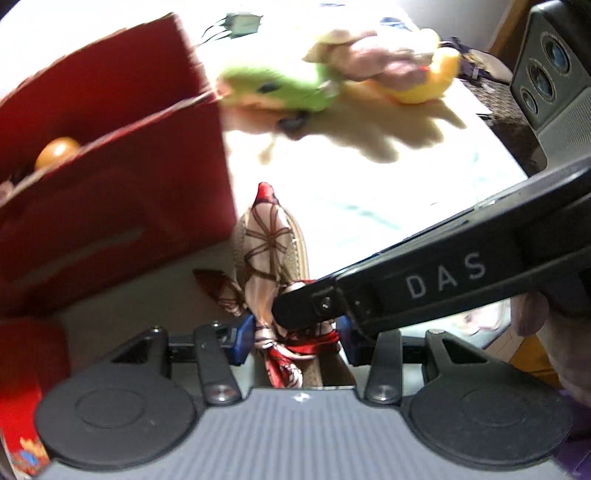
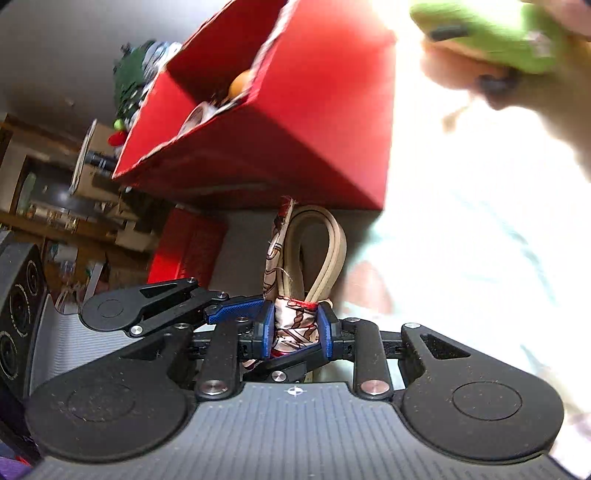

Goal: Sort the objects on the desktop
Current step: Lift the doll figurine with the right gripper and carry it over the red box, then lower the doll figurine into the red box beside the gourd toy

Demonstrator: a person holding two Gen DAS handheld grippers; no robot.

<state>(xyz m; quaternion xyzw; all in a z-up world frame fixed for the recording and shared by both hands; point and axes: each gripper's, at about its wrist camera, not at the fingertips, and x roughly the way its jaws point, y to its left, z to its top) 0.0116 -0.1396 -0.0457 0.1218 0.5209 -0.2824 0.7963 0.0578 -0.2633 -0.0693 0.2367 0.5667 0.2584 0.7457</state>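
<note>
Item: patterned silk scarf (image 2: pixel 295 328), cream with brown rope print and red trim, wound about a cream looped strap (image 2: pixel 325 251). Location: between the blue pads of both tools. The right gripper (image 2: pixel 295 332) pinches the bundle narrowly, pads pressed on the cloth. The left gripper (image 1: pixel 295 339) also closes on it, though the right tool's black finger crosses in front and hides part of the contact.

Ahead of the jaws: open red box (image 2: pixel 295 122), just beyond the strap's loop, already containing an orange ball (image 2: pixel 240 83). Beyond and to the right: a green-and-yellow plush toy (image 1: pixel 280 85) on the bright tabletop (image 1: pixel 369 192).

Step, as judged: carrying the scarf bundle towards the red box. The next move likely calls for lifting above the rim, then releasing both grips together.

View differences: the right wrist view shows cluttered shelving (image 2: pixel 55 206) and the left tool's pad at the bundle; the left wrist view shows the scarf's full length and a small dark device (image 1: pixel 242 24) with cables.
</note>
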